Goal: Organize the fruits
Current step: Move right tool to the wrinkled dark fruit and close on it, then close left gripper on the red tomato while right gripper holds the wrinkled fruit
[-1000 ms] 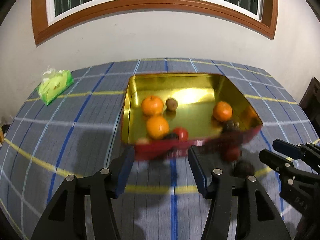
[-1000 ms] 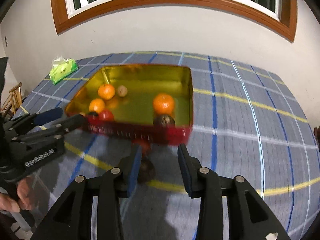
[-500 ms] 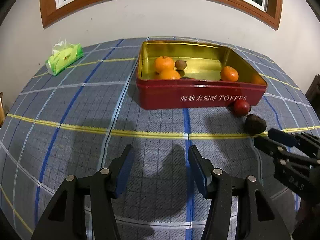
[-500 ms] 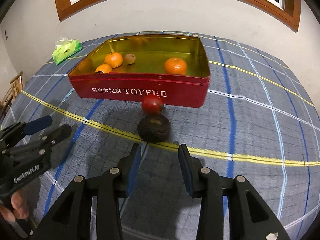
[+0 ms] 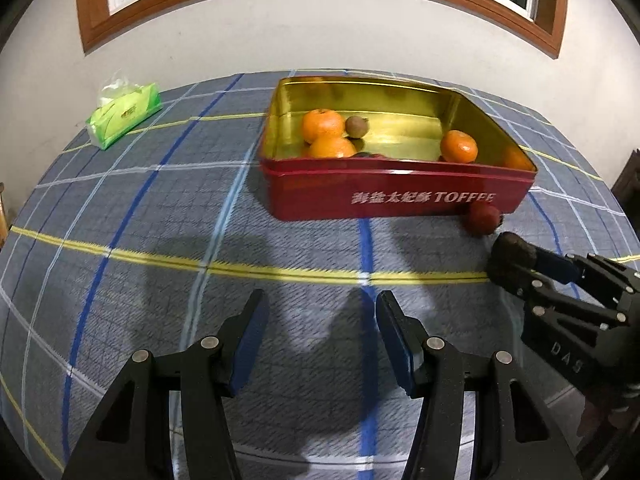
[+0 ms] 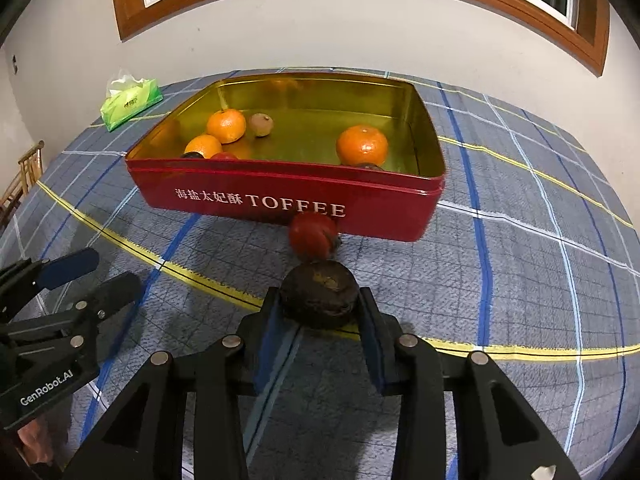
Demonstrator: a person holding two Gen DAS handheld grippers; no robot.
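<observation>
Step in hand: we are picking the dark fruit [image 6: 319, 299] off the cloth [image 6: 520, 280]. Right gripper [image 6: 320, 316] brackets it, pads at both flanks; squeeze unconfirmed, we cannot tell. Left gripper [image 5: 320, 340] wide, holding nothing. Just beyond lies the red fruit [image 6: 313, 236], against the tin [image 6: 280, 196]. Next: close, lift over the wall. Only the right view shows the bracketing.

Glossy metal tin [image 6: 288, 196] – matt woven tablecloth [image 6: 520, 240].

Dark, rough fruit [image 6: 319, 298] sits between the right gripper's [image 6: 320, 312] fingers; red fruit [image 6: 313, 235] just beyond (against the tin [image 6: 280, 200]).
</observation>
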